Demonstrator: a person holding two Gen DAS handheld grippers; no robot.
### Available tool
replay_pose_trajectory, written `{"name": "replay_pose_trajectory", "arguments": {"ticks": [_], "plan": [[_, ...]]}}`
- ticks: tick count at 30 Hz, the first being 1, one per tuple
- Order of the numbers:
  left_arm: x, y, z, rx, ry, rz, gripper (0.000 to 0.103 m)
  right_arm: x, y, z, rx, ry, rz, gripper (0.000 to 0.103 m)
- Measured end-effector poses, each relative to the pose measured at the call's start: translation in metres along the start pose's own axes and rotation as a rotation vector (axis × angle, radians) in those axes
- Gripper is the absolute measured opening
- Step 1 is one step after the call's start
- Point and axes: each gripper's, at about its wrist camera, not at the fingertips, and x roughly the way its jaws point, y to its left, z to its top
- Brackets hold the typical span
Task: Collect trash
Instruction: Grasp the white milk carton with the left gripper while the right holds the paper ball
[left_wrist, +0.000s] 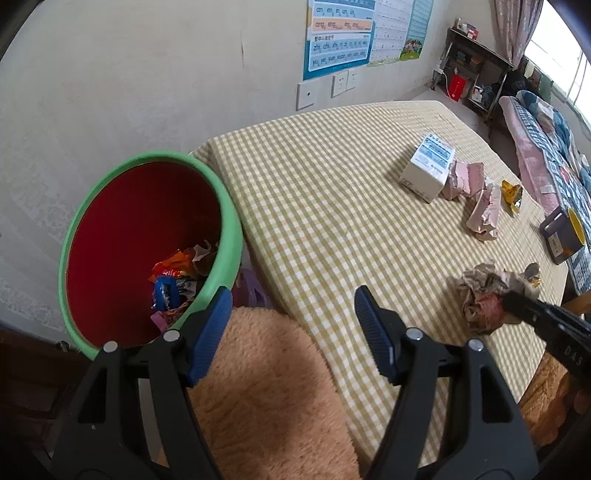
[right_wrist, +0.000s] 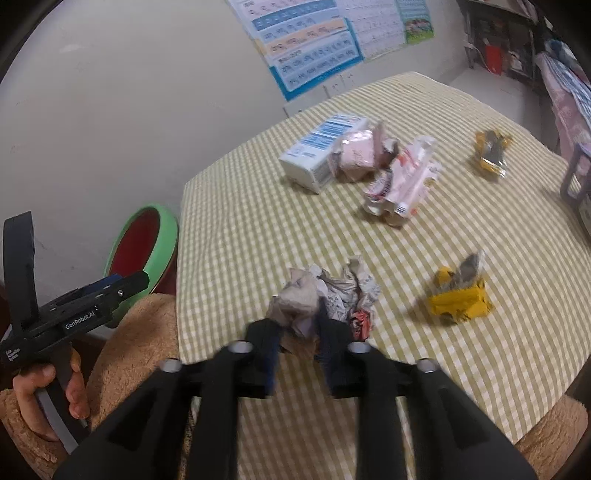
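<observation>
The crumpled paper wad (right_wrist: 325, 299) was found directly ahead of the right gripper (right_wrist: 297, 334), its part-spread fingers straddling it on the tablecloth (right_wrist: 369, 406), while the left gripper (left_wrist: 291, 325), spread and empty, was held beside the bin (left_wrist: 229, 221).

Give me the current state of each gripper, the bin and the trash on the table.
Left gripper: open, empty.
Right gripper: jaws parted around the crumpled paper wad.
Bin: upright, holds wrappers.
White carton: lying on its side.
Pink wrappers: crumpled, on the table.
Yellow wrapper: crumpled, on the table.
</observation>
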Motion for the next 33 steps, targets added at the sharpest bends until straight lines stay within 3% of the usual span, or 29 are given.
{"name": "replay_pose_trajectory", "arguments": {"ticks": [2, 6, 13, 15, 17, 20, 23, 26, 33], "plan": [[0.004, -0.006, 0.002, 0.011, -0.001, -0.004, 0.066, -0.01, -0.004, -0.002, 0.012, -0.034, 0.008, 0.045], [0.014, -0.023, 0.002, 0.046, 0.018, -0.006, 0.066, -0.024, -0.019, -0.003, 0.049, -0.073, 0.008, 0.05], [0.015, -0.047, 0.004, 0.115, 0.006, 0.007, 0.066, -0.016, -0.029, -0.002, 0.087, -0.065, 0.038, 0.051], [0.017, -0.049, 0.009, 0.105, 0.009, 0.004, 0.066, -0.008, -0.017, -0.001, 0.028, -0.041, 0.045, 0.065], [0.019, -0.052, 0.018, 0.09, 0.006, -0.007, 0.066, 0.005, -0.01, -0.004, -0.004, 0.001, 0.031, 0.065], [0.023, -0.07, 0.043, 0.111, -0.035, -0.032, 0.069, 0.023, -0.009, -0.011, -0.015, 0.063, 0.034, 0.042], [0.037, -0.096, 0.069, 0.153, -0.053, -0.071, 0.074, 0.017, -0.014, -0.01, 0.001, 0.023, 0.078, 0.025], [0.061, -0.121, 0.091, 0.196, -0.032, -0.08, 0.074, 0.009, -0.025, -0.012, 0.032, -0.031, 0.1, 0.024], [0.12, -0.154, 0.119, 0.297, 0.069, -0.048, 0.074, 0.01, -0.044, -0.016, 0.086, -0.067, 0.164, 0.023]]}}
